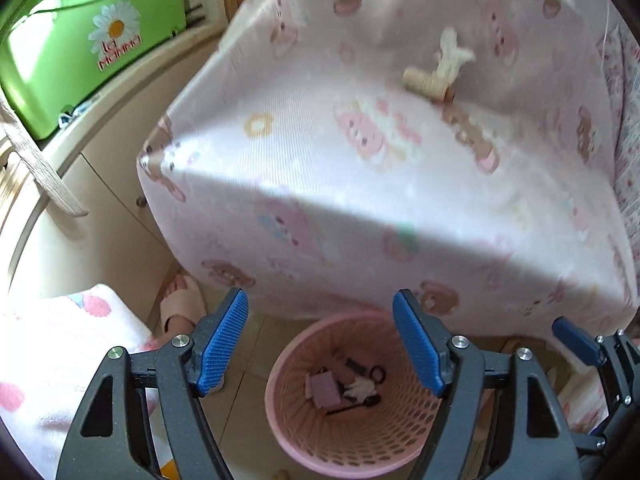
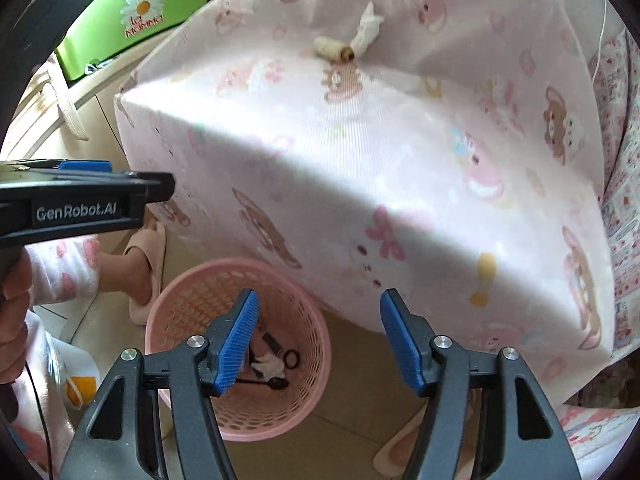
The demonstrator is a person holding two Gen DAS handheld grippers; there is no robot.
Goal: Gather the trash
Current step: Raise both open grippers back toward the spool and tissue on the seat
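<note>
A cardboard roll (image 1: 426, 84) (image 2: 334, 49) and a crumpled white tissue (image 1: 454, 54) (image 2: 366, 30) lie together on the pink cartoon-print bed sheet (image 1: 320, 184) (image 2: 360, 160). A pink perforated basket (image 1: 360, 444) (image 2: 188, 292) stands on the floor by the bed. It holds a pink scrap, a white tissue and small black items. My left gripper (image 1: 320, 344) hangs open above the basket with nothing between its pads. My right gripper (image 2: 320, 340) is also open and empty, over the basket's right rim. The left gripper (image 2: 160, 188) shows side-on in the right wrist view, with a hand on its grip.
A green box with a daisy print (image 1: 92, 48) (image 2: 136, 12) stands on a cream cabinet (image 1: 112, 208) left of the bed. A foot in a pink slipper (image 1: 180, 304) (image 2: 148, 256) stands beside the basket. Another slipper (image 2: 400, 448) lies on the tiled floor. A patterned quilt (image 2: 624, 184) lies at the far right.
</note>
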